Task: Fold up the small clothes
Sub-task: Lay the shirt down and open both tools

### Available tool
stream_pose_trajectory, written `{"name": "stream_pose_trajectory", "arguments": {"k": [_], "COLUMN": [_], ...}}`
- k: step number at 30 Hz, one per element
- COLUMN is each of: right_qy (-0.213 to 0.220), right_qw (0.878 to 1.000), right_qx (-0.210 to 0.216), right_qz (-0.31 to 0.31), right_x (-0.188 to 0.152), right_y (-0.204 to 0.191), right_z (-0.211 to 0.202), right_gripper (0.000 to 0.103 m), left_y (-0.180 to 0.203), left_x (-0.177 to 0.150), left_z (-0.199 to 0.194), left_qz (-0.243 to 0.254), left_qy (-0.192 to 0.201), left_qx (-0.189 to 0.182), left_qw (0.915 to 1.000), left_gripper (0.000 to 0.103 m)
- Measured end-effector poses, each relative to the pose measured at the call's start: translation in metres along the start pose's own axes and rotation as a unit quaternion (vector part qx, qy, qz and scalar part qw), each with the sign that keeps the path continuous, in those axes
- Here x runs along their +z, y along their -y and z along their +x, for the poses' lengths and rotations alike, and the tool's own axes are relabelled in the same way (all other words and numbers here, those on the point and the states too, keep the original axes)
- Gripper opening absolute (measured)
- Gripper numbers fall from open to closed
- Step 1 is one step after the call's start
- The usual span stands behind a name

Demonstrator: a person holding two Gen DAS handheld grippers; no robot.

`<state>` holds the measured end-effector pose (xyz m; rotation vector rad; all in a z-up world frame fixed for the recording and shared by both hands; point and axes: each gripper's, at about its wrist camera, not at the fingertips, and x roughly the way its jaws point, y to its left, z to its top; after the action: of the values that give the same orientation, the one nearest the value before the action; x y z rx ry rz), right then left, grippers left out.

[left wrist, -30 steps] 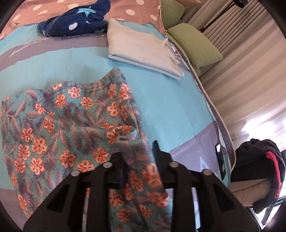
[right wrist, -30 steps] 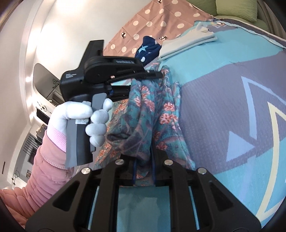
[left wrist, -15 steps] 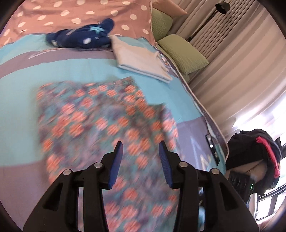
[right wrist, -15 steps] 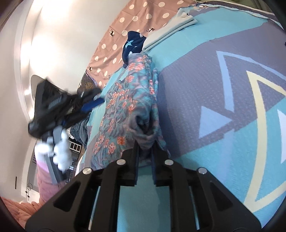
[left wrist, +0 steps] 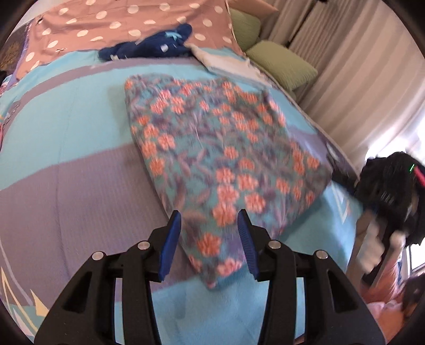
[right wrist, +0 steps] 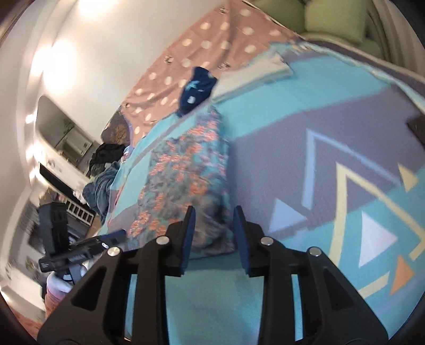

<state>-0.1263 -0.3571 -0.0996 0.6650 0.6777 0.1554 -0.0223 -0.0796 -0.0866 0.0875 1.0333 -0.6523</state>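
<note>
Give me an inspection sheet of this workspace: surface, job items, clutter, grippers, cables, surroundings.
Surface: bed blanket, turquoise and purple, geometric print.
Job's things: floral garment lies folded flat; folded pale garment and crumpled navy garment beyond it.
Clutter: dark clothes pile off the bed's far side.
Grippers: left gripper open above the floral garment's near corner; right gripper open at its other end, jaws just been opening, cloth between them but not pinched.
Cables: nothing seen.
Surroundings: green pillows, polka-dot sheet, curtains, white wall.
</note>
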Motion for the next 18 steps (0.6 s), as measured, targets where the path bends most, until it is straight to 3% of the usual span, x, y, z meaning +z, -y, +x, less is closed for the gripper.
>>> {"name": "stream_pose_trajectory", "arguments": {"k": [4,5,7,9,12,15,18], "right_qy": [-0.017,-0.034,-0.072,-0.066,-0.046,-0.021,-0.020], "right_qw": [0.999,0.998,0.987,0.988,0.983,0.988,0.992], "right_qx": [0.003,-0.027,-0.136,-0.129,-0.160,-0.124,-0.074], "right_qz": [-0.052,-0.054,-0.055,-0.055,-0.081,-0.089,-0.103], "right_x": [-0.004,-0.006,-0.013,-0.014,-0.005,0.010,0.022], "right_y": [-0.019,-0.017,-0.001,0.001,-0.013,-0.027,-0.048], "right_z": [0.012,0.022,0.045,0.041,0.030,0.019,0.031], "right_gripper": [0.021,0.013,0.009,0.008,0.008,0.008,0.008], "left_y": [0.002,-0.002,-0.006,-0.007,-0.007,-0.006,0.000], "left_x": [-0.021,-0.024,-0.027,-0.028,-0.029,-0.020,-0.006], "left_z": [0.023,0.023,0.020,0.018,0.011,-0.005,-0.014], "left_qz": [0.027,0.017,0.006,0.006,0.005,-0.003,-0.002], "left_qy": [-0.022,-0.013,-0.008,-0.006,0.001,0.035,0.066], "left_qx": [0.052,0.043,0.033,0.033,0.034,0.025,-0.007], "left_qw": [0.9980,0.9988,0.9994,0.9994,0.9994,0.9991,0.9978], "left_gripper": [0.060,0.060,0.060,0.060,0.059,0.056,0.047]}}
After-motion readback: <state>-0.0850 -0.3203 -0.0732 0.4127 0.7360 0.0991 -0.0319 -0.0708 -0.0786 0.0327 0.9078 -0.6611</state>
